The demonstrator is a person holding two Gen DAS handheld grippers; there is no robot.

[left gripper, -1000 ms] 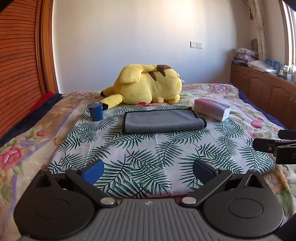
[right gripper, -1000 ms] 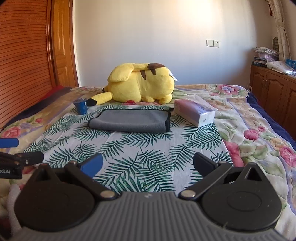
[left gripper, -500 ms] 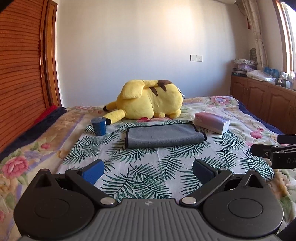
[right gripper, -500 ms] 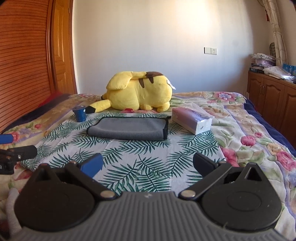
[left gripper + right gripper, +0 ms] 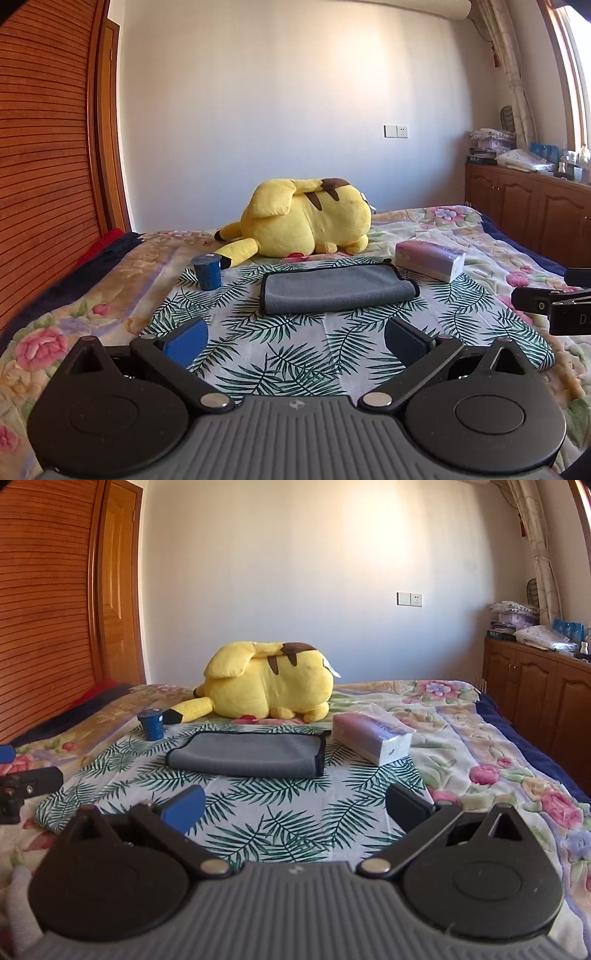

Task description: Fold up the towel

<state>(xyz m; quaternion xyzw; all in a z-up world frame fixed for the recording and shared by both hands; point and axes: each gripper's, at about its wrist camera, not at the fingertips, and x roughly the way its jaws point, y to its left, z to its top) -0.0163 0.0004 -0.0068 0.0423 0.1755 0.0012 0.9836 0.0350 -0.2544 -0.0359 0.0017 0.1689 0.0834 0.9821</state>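
Bedroom with a floral bed (image 5: 476, 243), a palm-leaf cloth (image 5: 295, 343) spread across it
On that cloth lies the grey towel (image 5: 334, 288), folded flat with a dark edge, between a blue cup (image 5: 207, 271) and a pink tissue pack (image 5: 430, 260), a yellow plush (image 5: 306, 225) just behind it. Both claws hang above the near end of the cloth, well short of the towel: left gripper (image 5: 295, 338) and right gripper (image 5: 295, 805) each have fingers spread wide, nothing between them
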